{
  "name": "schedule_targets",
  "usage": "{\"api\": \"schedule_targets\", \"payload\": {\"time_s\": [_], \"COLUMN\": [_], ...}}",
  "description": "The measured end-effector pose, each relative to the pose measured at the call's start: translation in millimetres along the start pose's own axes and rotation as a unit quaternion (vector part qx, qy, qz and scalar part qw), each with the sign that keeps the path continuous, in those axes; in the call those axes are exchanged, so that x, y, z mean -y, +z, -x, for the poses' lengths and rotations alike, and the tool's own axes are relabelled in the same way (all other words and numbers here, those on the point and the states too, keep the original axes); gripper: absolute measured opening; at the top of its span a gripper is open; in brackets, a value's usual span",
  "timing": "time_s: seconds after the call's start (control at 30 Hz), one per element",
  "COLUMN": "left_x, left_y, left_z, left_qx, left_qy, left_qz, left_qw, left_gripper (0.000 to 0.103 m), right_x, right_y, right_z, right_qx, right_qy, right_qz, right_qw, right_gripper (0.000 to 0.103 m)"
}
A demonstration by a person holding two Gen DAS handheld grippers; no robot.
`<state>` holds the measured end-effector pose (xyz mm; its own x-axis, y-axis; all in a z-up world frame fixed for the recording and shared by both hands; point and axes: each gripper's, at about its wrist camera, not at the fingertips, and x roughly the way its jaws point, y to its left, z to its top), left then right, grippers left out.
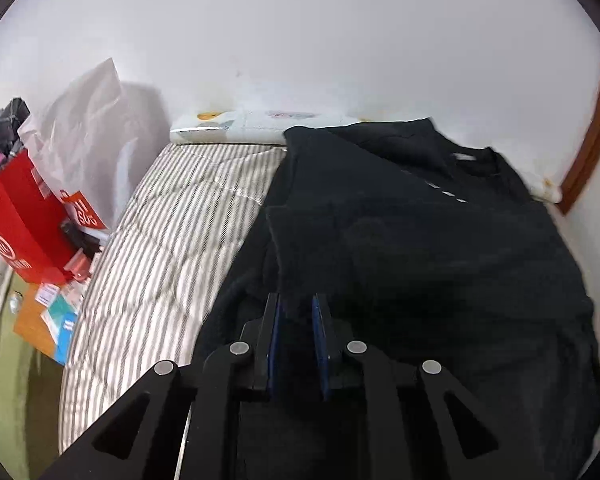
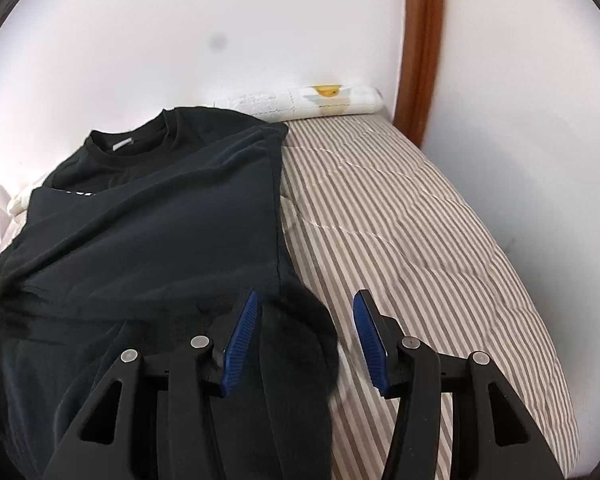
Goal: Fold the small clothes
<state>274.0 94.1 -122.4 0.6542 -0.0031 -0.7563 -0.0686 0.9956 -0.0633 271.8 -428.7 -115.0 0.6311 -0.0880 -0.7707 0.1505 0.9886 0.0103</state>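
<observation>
A black T-shirt (image 1: 420, 240) lies spread on the striped bed cover (image 1: 172, 232), its collar toward the wall and its side parts folded inward. In the left wrist view, my left gripper (image 1: 297, 300) sits at the shirt's near edge with its blue pads close together and a bunch of black cloth between them. In the right wrist view the T-shirt (image 2: 148, 220) fills the left half. My right gripper (image 2: 307, 296) stands open over its lower right corner. A lump of cloth lies between the pads, and neither pad presses on it.
Bare striped cover (image 2: 400, 220) stretches to the shirt's right. A white pillow (image 2: 300, 100) lies against the wall at the head. Left of the bed stand a red bag (image 1: 20, 220), a white plastic bag (image 1: 88, 120) and boxes. A brown wooden frame (image 2: 422, 40) runs up the wall.
</observation>
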Motion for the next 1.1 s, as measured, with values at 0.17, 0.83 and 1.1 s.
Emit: {"api": "schedule_targets", "payload": {"time_s": [0.17,0.83,1.1], "left_x": [-7.1,-43.0,-38.4], "left_y": [-29.3,-160.2,-176.1], "left_z": [28.7,69.4,75.3], "left_qx": [-0.009,-0.048,-0.034], "left_qy": [0.000,-0.016,-0.005], "left_qz": [0.001,0.040,0.041], "left_qw": [1.0000,0.9980,0.9986], "left_gripper": [0.018,0.058,0.058], "right_x": [7.2,12.3,-16.3], "right_y": [-26.1,-155.1,-158.0], "right_z": [26.9,62.5,61.6], "right_qx": [0.000,-0.031,-0.028], "right_qy": [0.004,0.087,0.085], "right_qz": [-0.002,0.011,0.047], "right_qw": [1.000,0.996,0.995], "right_gripper": [0.050,0.057,0.056]}}
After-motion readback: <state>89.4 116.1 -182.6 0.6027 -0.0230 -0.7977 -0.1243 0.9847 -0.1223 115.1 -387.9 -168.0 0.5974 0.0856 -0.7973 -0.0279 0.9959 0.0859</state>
